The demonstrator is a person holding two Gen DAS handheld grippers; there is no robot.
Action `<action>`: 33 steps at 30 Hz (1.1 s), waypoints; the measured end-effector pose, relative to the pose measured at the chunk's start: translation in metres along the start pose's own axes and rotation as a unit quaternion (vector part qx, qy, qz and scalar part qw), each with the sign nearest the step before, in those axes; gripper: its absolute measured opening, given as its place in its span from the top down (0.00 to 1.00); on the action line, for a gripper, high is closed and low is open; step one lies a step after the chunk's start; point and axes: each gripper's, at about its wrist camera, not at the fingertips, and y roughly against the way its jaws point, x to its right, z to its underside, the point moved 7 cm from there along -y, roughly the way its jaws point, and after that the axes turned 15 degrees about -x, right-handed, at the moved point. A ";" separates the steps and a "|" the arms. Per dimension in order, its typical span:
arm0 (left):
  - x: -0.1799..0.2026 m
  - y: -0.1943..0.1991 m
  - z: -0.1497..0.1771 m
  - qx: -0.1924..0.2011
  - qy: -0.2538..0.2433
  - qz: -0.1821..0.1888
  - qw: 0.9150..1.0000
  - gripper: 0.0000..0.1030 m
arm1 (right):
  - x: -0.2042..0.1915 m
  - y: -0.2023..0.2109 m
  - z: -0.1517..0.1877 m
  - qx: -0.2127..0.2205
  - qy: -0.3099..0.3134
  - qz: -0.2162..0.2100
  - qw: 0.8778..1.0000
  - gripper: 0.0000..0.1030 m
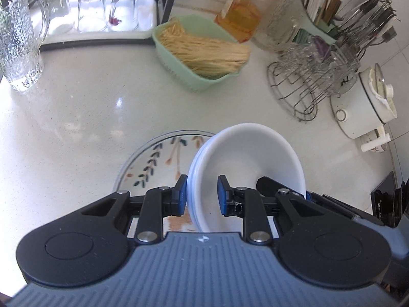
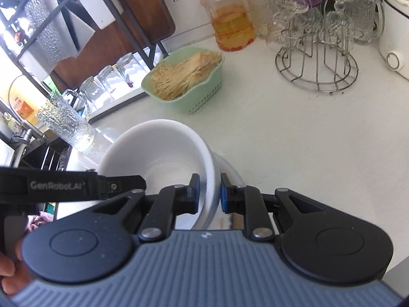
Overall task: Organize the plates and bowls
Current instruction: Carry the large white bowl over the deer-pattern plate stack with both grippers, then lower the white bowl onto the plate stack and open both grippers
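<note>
In the left wrist view, the left tool [image 1: 202,194] pinches the left rim of a stack of white bowls [image 1: 245,163], one blue pad outside the rim and the other inside. The stack tilts over a glass plate with a leaf pattern [image 1: 158,158] that lies flat on the white counter [image 1: 76,107]. The right tool [image 1: 288,192] reaches in at the stack's right rim. Farther back stand a green basket of dried noodles [image 1: 199,51], a red-lidded jar [image 1: 245,15], a wire rack of glasses [image 1: 311,76] and a textured glass mug [image 1: 18,41].

In the right wrist view, the right tool [image 2: 208,192] pinches the right rim of the white bowls [image 2: 158,153], pads on either side of the wall. The left tool [image 2: 115,185] enters from the left, its tip at the bowl's rim. The plate's edge [image 2: 230,166] shows just beyond the bowls.
</note>
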 end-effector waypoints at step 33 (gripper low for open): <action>-0.015 0.033 -0.009 0.040 -0.043 -0.011 0.998 0.57 | -0.027 0.010 -0.017 0.017 0.019 0.019 0.999 0.61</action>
